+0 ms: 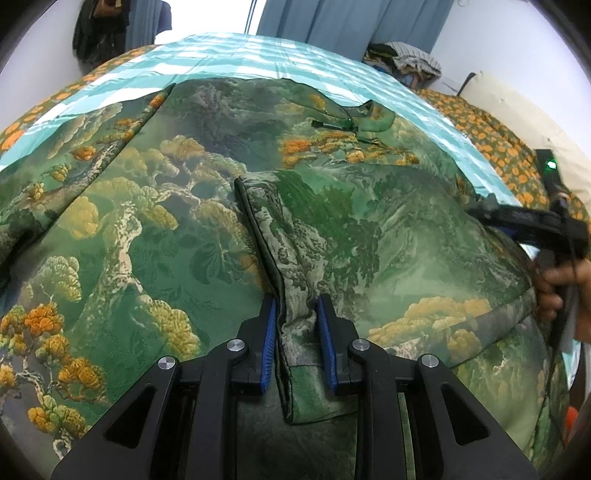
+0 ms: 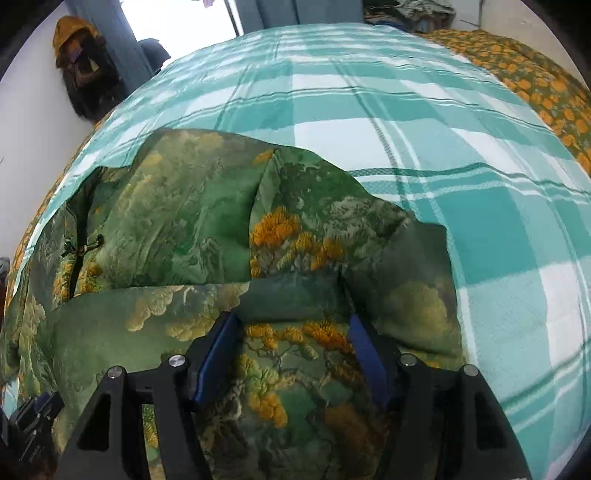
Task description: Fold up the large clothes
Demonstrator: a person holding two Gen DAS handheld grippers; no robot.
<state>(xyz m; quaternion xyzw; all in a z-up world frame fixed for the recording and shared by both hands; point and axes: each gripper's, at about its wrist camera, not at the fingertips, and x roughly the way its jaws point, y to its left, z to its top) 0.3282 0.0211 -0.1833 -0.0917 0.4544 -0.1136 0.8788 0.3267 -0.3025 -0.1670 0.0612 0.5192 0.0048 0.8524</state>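
Observation:
A large green garment (image 1: 177, 221) printed with trees and orange foliage lies spread on the bed, with a knot-button collar (image 1: 343, 125) at the far side. My left gripper (image 1: 297, 325) points down at a folded sleeve strip (image 1: 291, 258) with a dark hem. The strip lies between the blue pads (image 1: 271, 332), which stand narrowly apart and do not seem to pinch it. My right gripper (image 2: 291, 350) is open wide over the garment's (image 2: 184, 221) right edge, with cloth lying under and between its fingers. That right gripper (image 1: 517, 221) also shows, with a hand, at the left wrist view's right edge.
A teal and white checked bedcover (image 2: 406, 129) lies under the garment and stretches bare beyond it. An orange-flowered quilt (image 1: 498, 140) is bunched along the bed's right side. Blue curtains (image 1: 351, 22), a pile of clothes (image 1: 406, 55) and hanging dark clothes (image 1: 96, 33) stand behind.

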